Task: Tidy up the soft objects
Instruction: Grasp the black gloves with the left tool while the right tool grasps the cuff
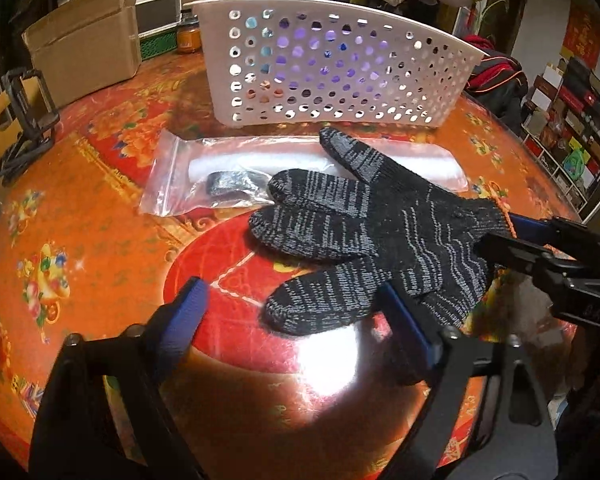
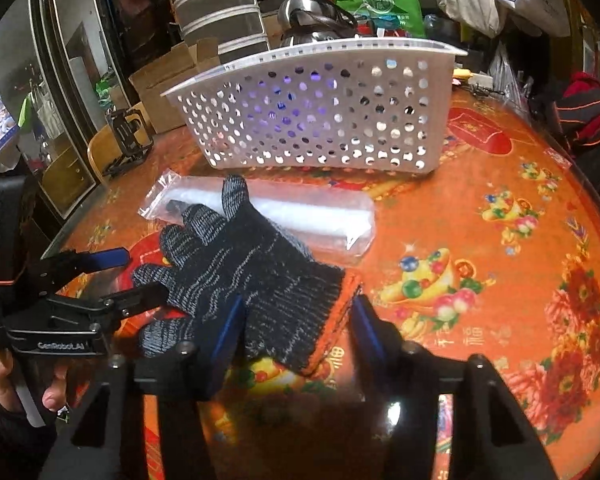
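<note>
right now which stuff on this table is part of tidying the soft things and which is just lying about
Part of the job:
- knit glove
- white perforated basket
- zip bag
- left gripper, right gripper

Just lying about:
- cardboard box
- black stand
- green bag
- steel kettle

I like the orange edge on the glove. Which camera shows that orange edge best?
The right wrist view: the glove has its orange cuff edge close up. The left wrist view shows only a sliver of orange, beside the right gripper.
</note>
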